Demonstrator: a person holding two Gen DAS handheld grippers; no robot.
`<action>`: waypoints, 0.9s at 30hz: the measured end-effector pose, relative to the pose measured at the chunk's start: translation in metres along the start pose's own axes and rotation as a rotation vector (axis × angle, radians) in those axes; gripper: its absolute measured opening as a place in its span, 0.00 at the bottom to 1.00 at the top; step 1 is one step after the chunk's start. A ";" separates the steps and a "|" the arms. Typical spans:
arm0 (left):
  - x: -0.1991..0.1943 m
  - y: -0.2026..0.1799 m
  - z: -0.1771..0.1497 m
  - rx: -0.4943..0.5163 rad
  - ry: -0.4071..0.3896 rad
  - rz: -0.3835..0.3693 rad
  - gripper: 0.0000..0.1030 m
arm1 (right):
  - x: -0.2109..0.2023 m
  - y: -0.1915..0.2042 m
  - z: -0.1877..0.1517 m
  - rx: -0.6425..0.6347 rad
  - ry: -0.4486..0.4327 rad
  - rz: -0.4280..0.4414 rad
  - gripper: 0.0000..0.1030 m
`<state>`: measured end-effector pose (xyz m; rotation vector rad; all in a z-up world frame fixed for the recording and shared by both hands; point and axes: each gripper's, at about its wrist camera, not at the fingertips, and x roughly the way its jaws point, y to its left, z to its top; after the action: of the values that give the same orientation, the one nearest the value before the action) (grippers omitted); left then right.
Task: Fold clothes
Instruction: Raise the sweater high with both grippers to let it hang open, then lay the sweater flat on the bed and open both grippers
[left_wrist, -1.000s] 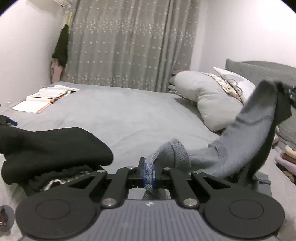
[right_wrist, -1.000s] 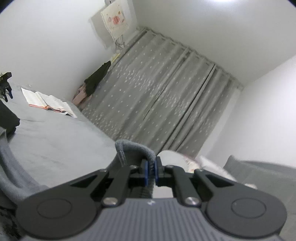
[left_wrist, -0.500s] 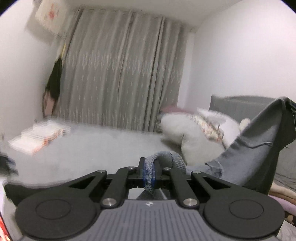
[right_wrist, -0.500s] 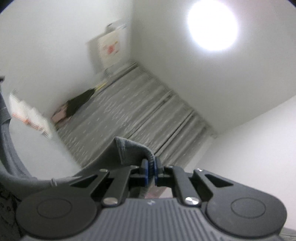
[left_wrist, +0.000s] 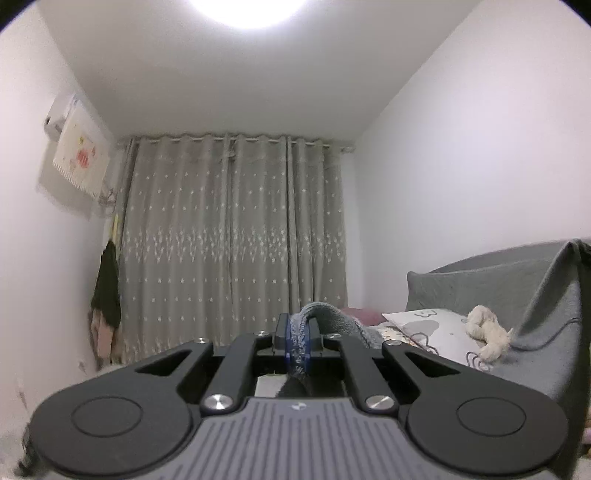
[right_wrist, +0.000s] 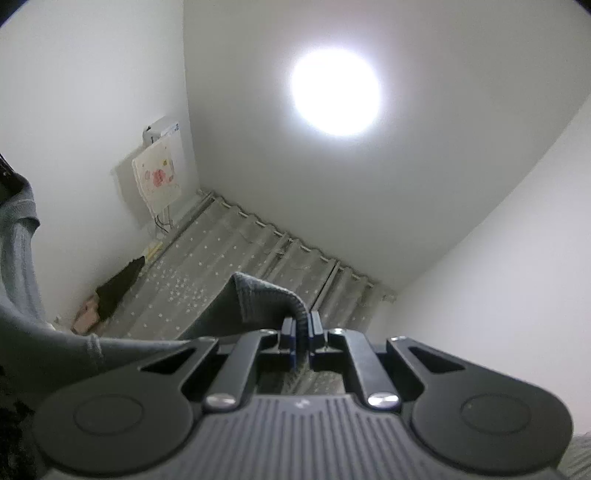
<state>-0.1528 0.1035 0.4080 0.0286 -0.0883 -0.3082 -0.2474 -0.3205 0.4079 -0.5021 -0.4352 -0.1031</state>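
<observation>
Before the curtain (left_wrist: 232, 240), both grippers pinch a grey knit top: left gripper (left_wrist: 298, 343) on one edge, right gripper (right_wrist: 300, 338) on another. Soft, light and floppy, it sags between them; corners give the best hold.

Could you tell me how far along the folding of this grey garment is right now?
Early. Done: both grippers have their grip, the left gripper and the right gripper each shut on an edge of the grey garment. In hand: it hangs in the air between them. Left: laying it flat and making every fold; no fold shows yet.
</observation>
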 end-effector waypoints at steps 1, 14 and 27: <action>0.014 -0.001 -0.002 0.011 0.022 0.002 0.04 | 0.006 0.000 -0.004 0.008 0.016 0.009 0.05; 0.318 -0.020 -0.180 0.102 0.572 0.085 0.05 | 0.143 0.045 -0.205 0.086 0.431 -0.012 0.02; 0.356 -0.016 -0.324 -0.002 0.896 0.177 0.33 | 0.150 0.123 -0.451 0.286 0.991 0.165 0.45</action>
<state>0.2099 -0.0155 0.1141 0.1527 0.7949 -0.0972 0.0831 -0.4312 0.0619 -0.1571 0.5566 -0.1154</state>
